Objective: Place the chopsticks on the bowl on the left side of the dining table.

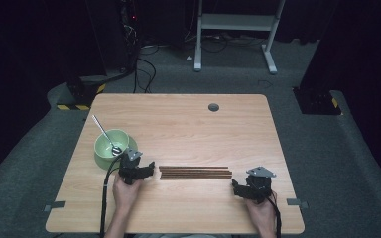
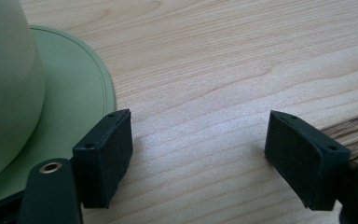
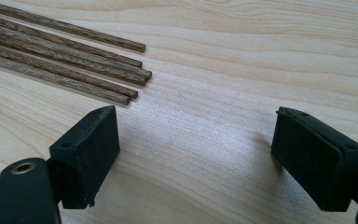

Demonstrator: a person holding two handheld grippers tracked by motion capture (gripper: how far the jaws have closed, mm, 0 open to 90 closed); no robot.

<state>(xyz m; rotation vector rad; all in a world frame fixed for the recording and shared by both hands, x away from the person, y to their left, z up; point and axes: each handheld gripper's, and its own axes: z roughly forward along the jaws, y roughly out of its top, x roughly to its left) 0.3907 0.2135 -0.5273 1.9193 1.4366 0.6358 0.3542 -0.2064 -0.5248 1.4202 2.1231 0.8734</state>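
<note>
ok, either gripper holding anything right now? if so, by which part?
Nothing is held. The left gripper and the right gripper both stand open over bare table, with the chopsticks lying between them untouched.

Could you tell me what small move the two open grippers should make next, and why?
Probably the right gripper should ease toward the near ends of the chopsticks until one lies between its jaws. Both grippers stand open and empty on the table, one at each end of the bundle; the left gripper sits beside the green bowl.
</note>
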